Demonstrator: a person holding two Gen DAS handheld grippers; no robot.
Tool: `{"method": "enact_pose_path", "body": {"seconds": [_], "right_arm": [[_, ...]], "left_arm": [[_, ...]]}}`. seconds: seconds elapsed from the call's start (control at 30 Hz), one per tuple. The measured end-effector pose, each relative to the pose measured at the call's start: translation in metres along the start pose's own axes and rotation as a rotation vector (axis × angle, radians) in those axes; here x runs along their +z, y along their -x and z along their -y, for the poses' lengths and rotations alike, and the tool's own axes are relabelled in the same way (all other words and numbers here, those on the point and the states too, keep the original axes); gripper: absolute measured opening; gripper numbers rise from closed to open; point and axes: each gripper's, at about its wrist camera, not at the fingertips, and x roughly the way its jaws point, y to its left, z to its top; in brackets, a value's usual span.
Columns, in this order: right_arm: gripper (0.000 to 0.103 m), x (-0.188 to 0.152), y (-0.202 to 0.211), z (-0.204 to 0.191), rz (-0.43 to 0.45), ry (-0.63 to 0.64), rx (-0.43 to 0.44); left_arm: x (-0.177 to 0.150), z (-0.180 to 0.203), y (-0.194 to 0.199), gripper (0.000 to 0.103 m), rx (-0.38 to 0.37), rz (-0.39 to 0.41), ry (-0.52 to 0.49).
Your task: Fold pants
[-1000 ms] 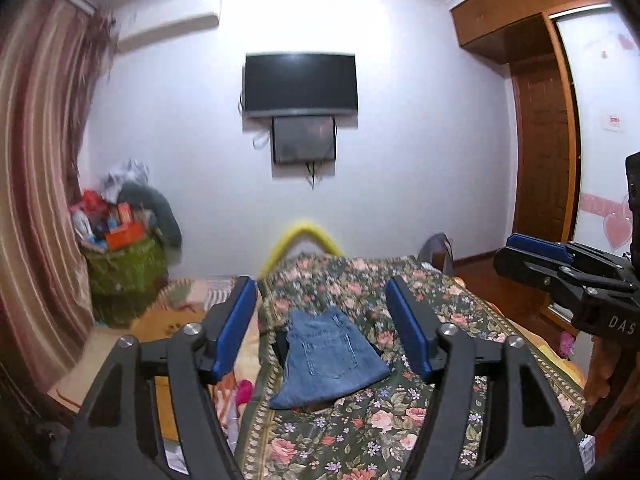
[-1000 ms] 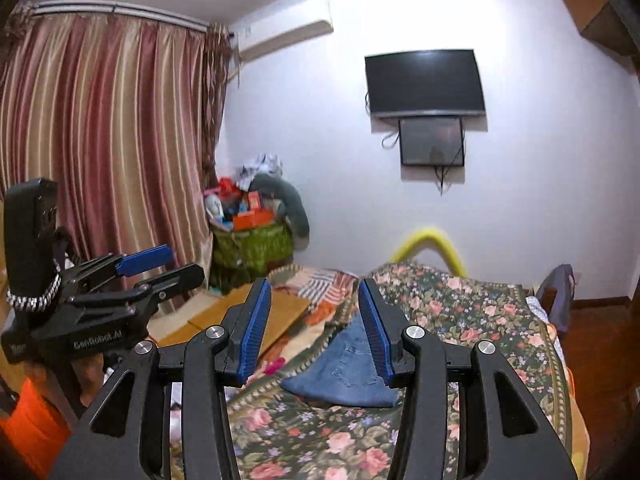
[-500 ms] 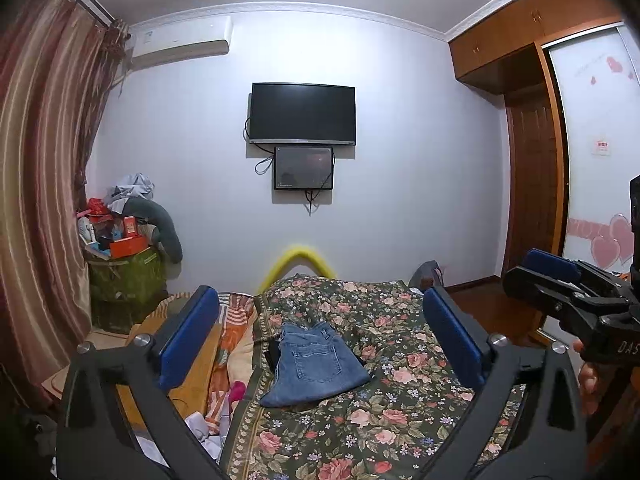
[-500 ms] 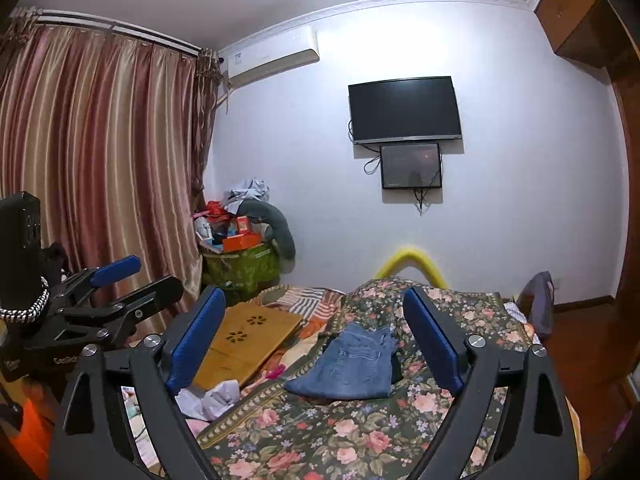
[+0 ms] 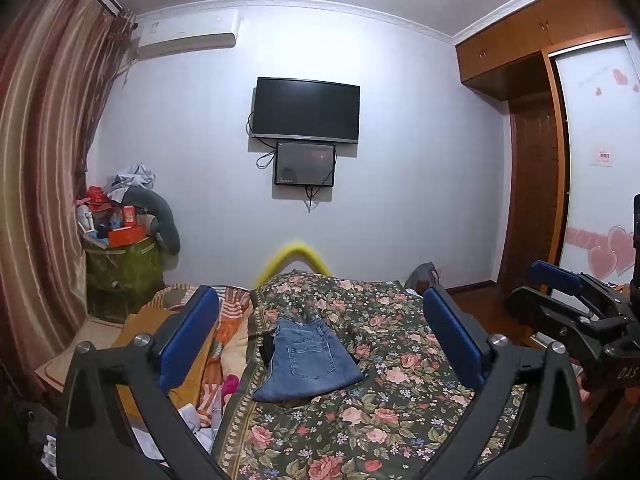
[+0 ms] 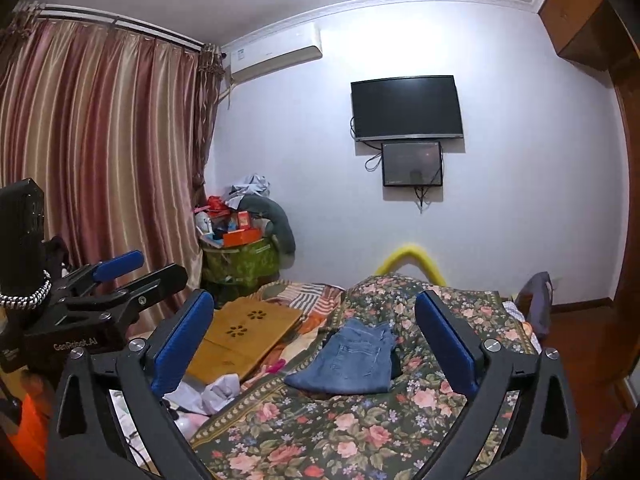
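Both claws have spread since a second ago, when their blue pads framed the jeans narrowly; now the left claw [image 5: 320, 338] stands fully released with nothing between its pads, and the right claw [image 6: 314, 334] is opening its last bit, also with nothing in its grasp. Each claw is black, angular plastic with bolt heads at the joints and long, flat blue rubbery pads [image 5: 188, 340]. Seen through either gap, the folded jeans [image 5: 310, 362] lie well beyond the tips, untouched: a compact, roughly trapezoid bundle of faded blue denim with a stitched back pocket facing up, and a dark bit of cloth peeking out at one side. They rest on the floral bedspread [image 5: 384, 408], a dark green quilted cover with pink roses and a patterned border, nearer its curtain-side edge than the wardrobe side. On the jeans' wardrobe side, and between them and the claws, the cover lies flat and bare, leaving open room. Just past that border, toward the curtain, lie striped orange bedding, crumpled white cloth and a flat wooden board [image 6: 244, 338] with flower-shaped cut-outs. Beyond the jeans, at the foot of the bed, a yellow foam arch [image 5: 294, 258] rises against the pale wall. The jeans themselves have kept their place and shape.
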Motion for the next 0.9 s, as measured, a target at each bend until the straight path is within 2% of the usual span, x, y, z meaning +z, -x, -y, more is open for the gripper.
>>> {"method": "enact_pose_path", "body": {"seconds": [0.9], "right_arm": [[0.102,0.0008,0.0092,0.0070,-0.003,-0.019,-0.026]], "left_arm": [[-0.0003,0.0064,-0.0008,0.103,-0.005,-0.008,-0.017]]}}
